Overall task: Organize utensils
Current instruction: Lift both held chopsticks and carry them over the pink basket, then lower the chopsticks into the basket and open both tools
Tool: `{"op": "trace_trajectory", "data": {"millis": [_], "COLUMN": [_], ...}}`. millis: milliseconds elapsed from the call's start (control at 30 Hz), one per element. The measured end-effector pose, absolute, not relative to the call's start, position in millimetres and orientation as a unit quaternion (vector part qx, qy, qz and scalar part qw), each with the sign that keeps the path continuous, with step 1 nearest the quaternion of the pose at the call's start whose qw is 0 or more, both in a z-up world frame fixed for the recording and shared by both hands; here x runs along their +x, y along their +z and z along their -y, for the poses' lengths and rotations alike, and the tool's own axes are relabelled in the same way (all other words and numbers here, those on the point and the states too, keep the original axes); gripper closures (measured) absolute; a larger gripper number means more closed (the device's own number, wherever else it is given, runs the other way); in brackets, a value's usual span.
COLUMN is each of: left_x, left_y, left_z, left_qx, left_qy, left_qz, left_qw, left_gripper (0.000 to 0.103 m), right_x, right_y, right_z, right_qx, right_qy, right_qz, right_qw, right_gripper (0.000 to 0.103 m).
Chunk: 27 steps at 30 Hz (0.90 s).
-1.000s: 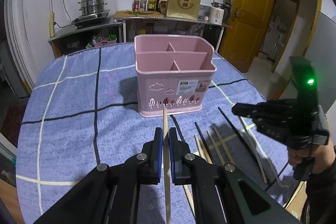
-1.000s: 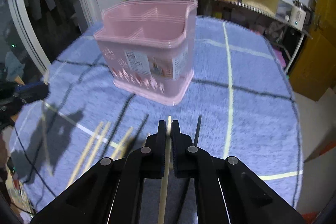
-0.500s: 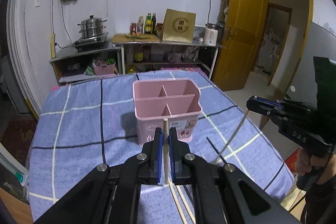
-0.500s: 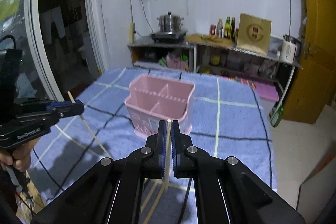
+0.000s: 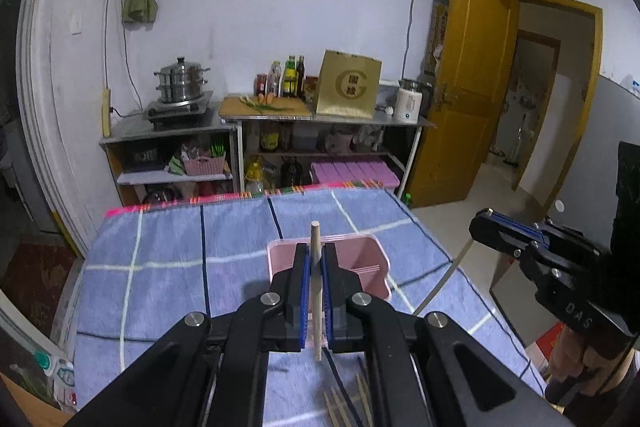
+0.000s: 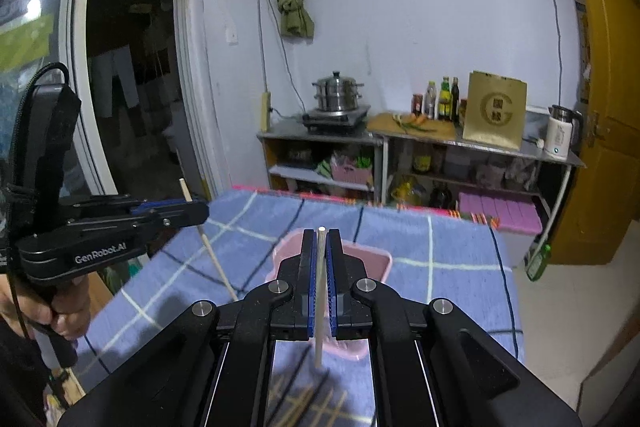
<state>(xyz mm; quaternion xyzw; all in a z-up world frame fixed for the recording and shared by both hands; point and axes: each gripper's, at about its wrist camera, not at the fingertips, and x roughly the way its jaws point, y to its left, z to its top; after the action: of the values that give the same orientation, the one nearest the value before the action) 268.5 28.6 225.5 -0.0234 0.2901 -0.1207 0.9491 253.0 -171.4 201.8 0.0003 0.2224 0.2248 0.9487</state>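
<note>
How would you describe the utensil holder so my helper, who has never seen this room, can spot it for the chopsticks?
Start at the table under the blue checked cloth that stands before the steel shelves. Near its middle stands the pink plastic utensil caddy, open-topped and split by dividers. It is the only upright pink box on the cloth; the loose chopsticks lie flat beside it.
</note>
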Motion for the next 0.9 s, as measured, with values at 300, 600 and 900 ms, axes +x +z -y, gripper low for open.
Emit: {"op": "trace_trajectory", "data": {"millis": [300, 600, 900], "left_x": [313, 345, 359], "left_y": [230, 204, 161], "left_z": [-38, -44, -49], "left_qx": [-0.036, -0.047, -0.055], "left_qy": [-0.109, -0.103, -0.107], "left_qz": [-0.280, -0.288, -0.317], "left_qw": [0.953, 0.951, 0.941], "left_gripper": [0.097, 0.097, 0.097], "right_x": [285, 312, 328], "right_y": [210, 189, 145], "right_z": [158, 143, 133], "right_qx": [0.022, 0.037, 0.037], "right_qy": [0.226, 0.237, 0.241], "right_qz": [-0.197, -0.212, -0.260], "right_qw": [0.954, 0.947, 0.934], "right_gripper": [0.099, 0.099, 0.099]}}
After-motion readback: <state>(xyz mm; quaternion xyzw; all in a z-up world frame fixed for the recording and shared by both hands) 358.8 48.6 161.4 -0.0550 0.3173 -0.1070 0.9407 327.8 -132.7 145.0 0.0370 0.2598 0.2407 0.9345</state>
